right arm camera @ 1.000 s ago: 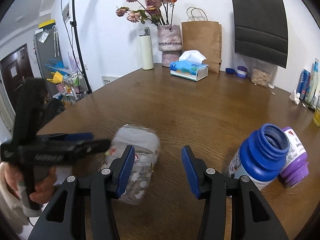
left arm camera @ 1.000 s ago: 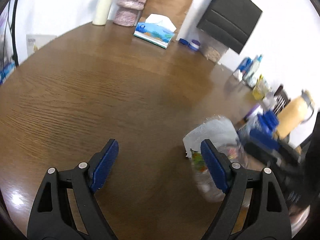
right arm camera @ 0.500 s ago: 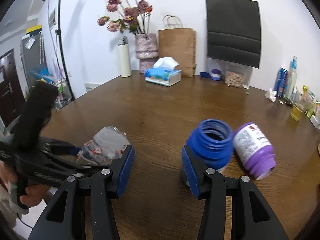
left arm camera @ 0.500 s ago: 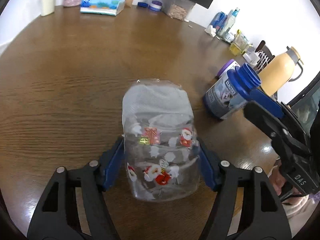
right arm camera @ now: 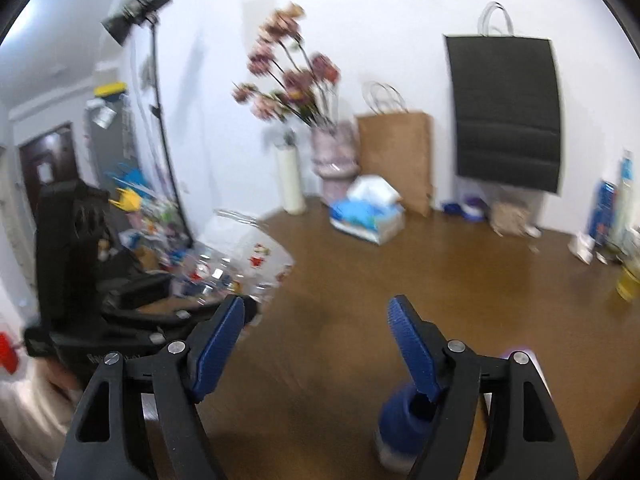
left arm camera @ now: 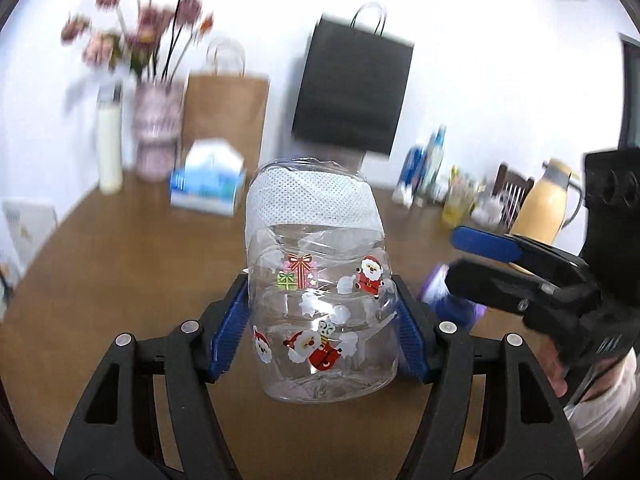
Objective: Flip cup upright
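The cup (left arm camera: 320, 292) is a clear plastic cup with Santa stickers and a white mesh band near its far end. My left gripper (left arm camera: 320, 330) is shut on the cup, blue pads on both its sides, and holds it off the brown table with the banded end pointing away and up. The cup also shows blurred in the right wrist view (right arm camera: 244, 256), held by the left gripper (right arm camera: 132, 312). My right gripper (right arm camera: 316, 348) is open and empty, to the right of the cup; it shows at the right of the left wrist view (left arm camera: 504, 256).
A blue-capped bottle (right arm camera: 404, 420) stands under the right gripper's right finger, with a purple bottle (left arm camera: 448, 296) beside it. At the table's back stand a tissue box (right arm camera: 366, 216), a vase of flowers (right arm camera: 332, 164), a white flask (right arm camera: 290, 180), paper bags and small bottles.
My left gripper closed on the lying cup and lifted it off the table, tilting it up. The right gripper moved back and up, still open.
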